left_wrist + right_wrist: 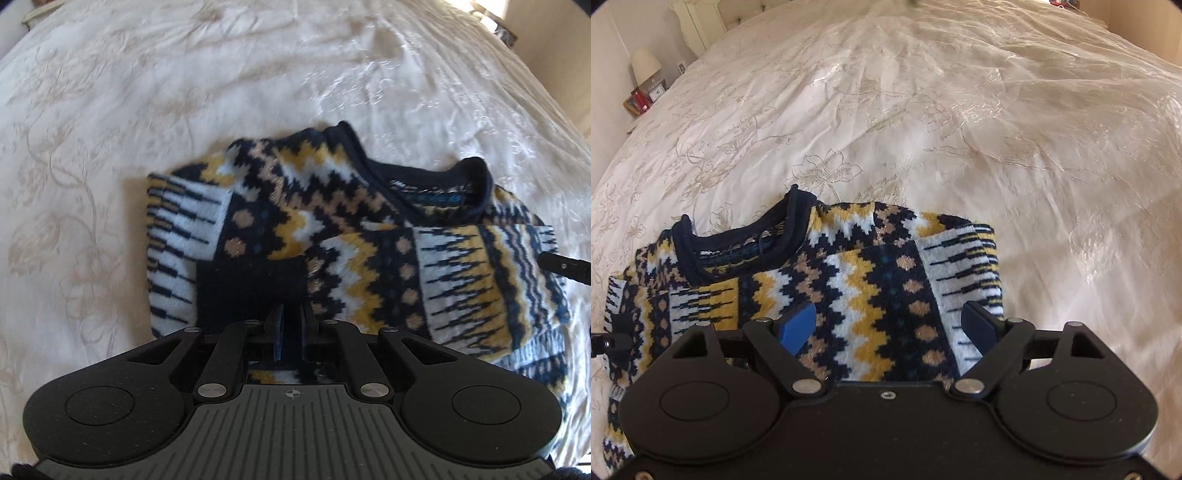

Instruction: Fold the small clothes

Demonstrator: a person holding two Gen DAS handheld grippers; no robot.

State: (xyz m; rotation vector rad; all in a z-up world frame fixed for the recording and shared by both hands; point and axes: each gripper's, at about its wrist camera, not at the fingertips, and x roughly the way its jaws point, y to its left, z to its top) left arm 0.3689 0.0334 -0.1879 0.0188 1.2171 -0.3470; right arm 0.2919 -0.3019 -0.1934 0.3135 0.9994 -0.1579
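Left wrist view: left gripper (291, 317) has its fingers pinched together on a dark navy part of the sweater (332, 236), probably a cuff or hem, blur makes it hard to say. Sweater lies partly folded on the bedspread (147, 92), collar (443, 184) at the far right.

Right wrist view: right gripper (890, 328) has its fingers spread wide, hovering over the sweater's near edge, gripping nothing. Collar sits far left. Lamp (645, 64) on a nightstand (637, 105), far left corner.

bed: cream floral bedspread (960, 129) | nightstand lamp (645, 64) | sunlit, pale walls
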